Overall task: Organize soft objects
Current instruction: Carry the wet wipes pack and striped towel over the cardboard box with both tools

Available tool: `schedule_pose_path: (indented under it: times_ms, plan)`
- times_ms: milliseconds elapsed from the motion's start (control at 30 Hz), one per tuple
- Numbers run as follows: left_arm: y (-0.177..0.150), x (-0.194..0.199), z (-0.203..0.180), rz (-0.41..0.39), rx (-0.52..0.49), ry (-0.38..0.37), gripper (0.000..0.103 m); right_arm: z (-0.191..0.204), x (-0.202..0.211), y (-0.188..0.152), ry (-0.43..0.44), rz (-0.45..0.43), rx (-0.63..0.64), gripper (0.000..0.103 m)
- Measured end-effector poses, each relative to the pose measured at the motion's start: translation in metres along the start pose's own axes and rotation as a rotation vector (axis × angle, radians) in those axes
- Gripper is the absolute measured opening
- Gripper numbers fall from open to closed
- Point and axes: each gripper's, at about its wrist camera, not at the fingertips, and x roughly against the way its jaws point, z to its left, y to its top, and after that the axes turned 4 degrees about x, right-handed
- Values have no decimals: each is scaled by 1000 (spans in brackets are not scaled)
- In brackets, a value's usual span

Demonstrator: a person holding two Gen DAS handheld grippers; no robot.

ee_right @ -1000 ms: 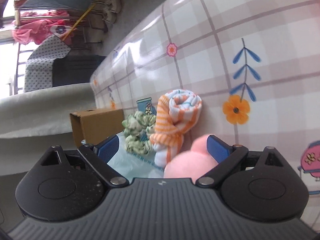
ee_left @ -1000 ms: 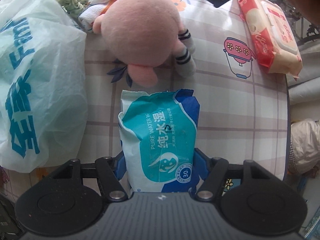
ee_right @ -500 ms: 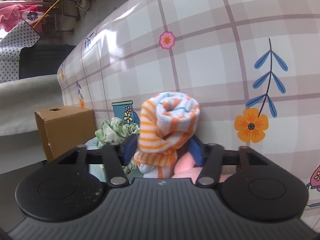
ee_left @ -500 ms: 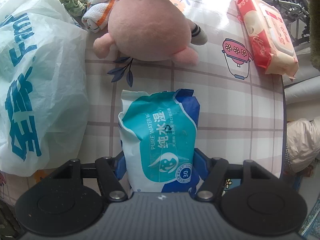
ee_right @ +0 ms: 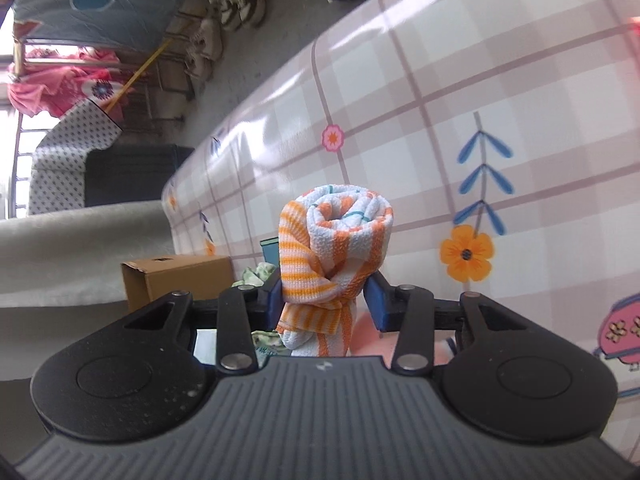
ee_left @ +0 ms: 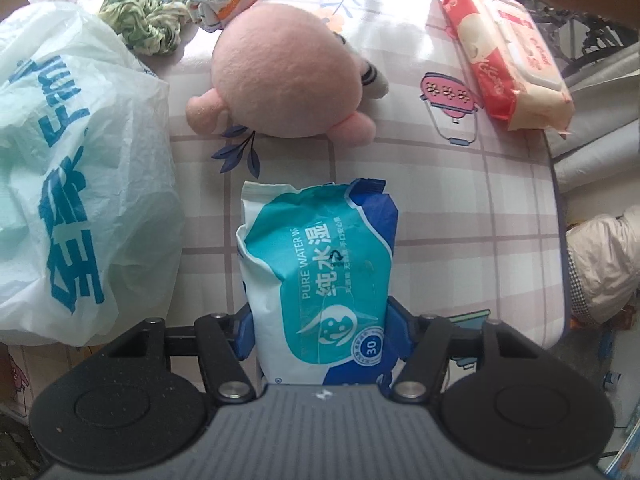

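Left tongs (ee_left: 320, 322) clenched on the near end of the blue wet-wipe pack (ee_left: 320, 264), which lies lengthwise on the checked bench (ee_left: 460, 208). Right tongs (ee_right: 326, 300) clenched around the rolled orange-striped towel (ee_right: 334, 256), held clear above the bench surface. Pink plush toy (ee_left: 286, 80) sits just beyond the pack. Green scrunchie (ee_left: 140, 26) next to the white plastic bag (ee_left: 80, 168), left side. Red wipe pack (ee_left: 506, 52) far right.
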Motion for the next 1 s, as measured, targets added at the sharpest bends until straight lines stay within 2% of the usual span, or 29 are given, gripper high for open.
schedule_pose_path:
  times_ms: [200, 367, 467, 533, 767, 1000]
  plan:
    - [-9, 30, -10, -68, -57, -35, 63, -22, 45, -25, 98, -47, -35, 40]
    - [-15, 58, -12, -126, -83, -61, 63, -36, 74, -45, 217, -121, -98, 40]
    - [-17, 74, -8, -156, -69, -82, 63, -39, 87, -51, 316, -157, -142, 40]
    - [-18, 85, -2, -168, -47, -99, 63, -33, 95, -54, 331, -176, -133, 40]
    - [-24, 141, 36, -250, 2, -89, 63, 15, 104, -74, 374, -163, -70, 40]
    - [-22, 205, 118, -337, 71, -13, 63, 106, 59, -107, 446, -60, 7, 40]
